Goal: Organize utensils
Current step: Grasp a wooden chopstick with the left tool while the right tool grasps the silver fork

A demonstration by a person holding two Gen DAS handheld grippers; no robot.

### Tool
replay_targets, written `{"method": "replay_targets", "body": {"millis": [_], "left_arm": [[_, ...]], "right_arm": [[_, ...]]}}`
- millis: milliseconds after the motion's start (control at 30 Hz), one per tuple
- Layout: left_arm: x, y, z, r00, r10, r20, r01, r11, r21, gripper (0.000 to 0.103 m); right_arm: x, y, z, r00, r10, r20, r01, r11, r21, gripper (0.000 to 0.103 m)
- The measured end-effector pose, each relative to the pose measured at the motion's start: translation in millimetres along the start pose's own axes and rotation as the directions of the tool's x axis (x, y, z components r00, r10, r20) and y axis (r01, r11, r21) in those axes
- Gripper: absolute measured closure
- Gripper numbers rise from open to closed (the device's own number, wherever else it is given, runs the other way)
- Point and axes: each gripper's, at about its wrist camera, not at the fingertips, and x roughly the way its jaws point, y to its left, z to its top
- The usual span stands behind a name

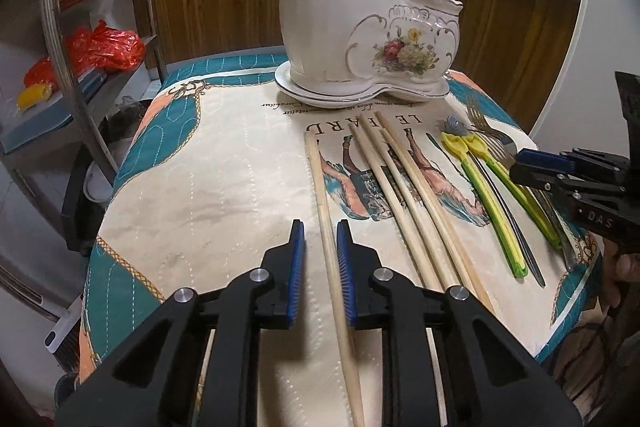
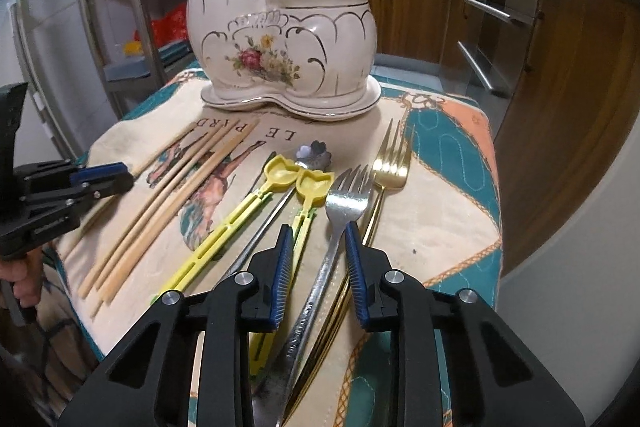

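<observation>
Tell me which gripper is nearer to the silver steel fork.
Right. The right gripper has its open jaws straddling the silver steel fork's handle. The left gripper is across the cloth, straddling a lone wooden chopstick.

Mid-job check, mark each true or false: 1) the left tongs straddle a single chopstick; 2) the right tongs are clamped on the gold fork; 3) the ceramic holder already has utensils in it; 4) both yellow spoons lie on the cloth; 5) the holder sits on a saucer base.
1) True: the left tongs are open with one chopstick lying between them.
2) False: the right tongs are open around the silver fork; the gold fork lies just to its right.
3) False: nothing pokes out of the ceramic holder.
4) True: both yellow spoons lie on the cloth.
5) True: a matching saucer sits under it.
</observation>
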Motion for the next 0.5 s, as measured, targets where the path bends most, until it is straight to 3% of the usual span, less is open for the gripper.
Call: {"method": "replay_targets", "body": {"millis": [133,267,500], "left_arm": [[0,1,0,1.0,-0.005,-0.003,0.005,1.0,-0.006,0.085],[2,1,2,1.0,-0.008,-0.017,0.008,1.0,0.003,0.085],[10,0,17,0.993,-0.009,-0.116,0.016,0.998,0.053,0.085]], "right_arm": [[7,-7,8,0.999,0.003,-0.05,-0.002,1.0,0.018,0.088],[12,-16,14,0.992,0.056,-0.114,-0.05,0.997,0.054,0.089],[27,-11,38,0.954,0.036,-0.298,-0.046,0.999,-0.027,0.089]]}}
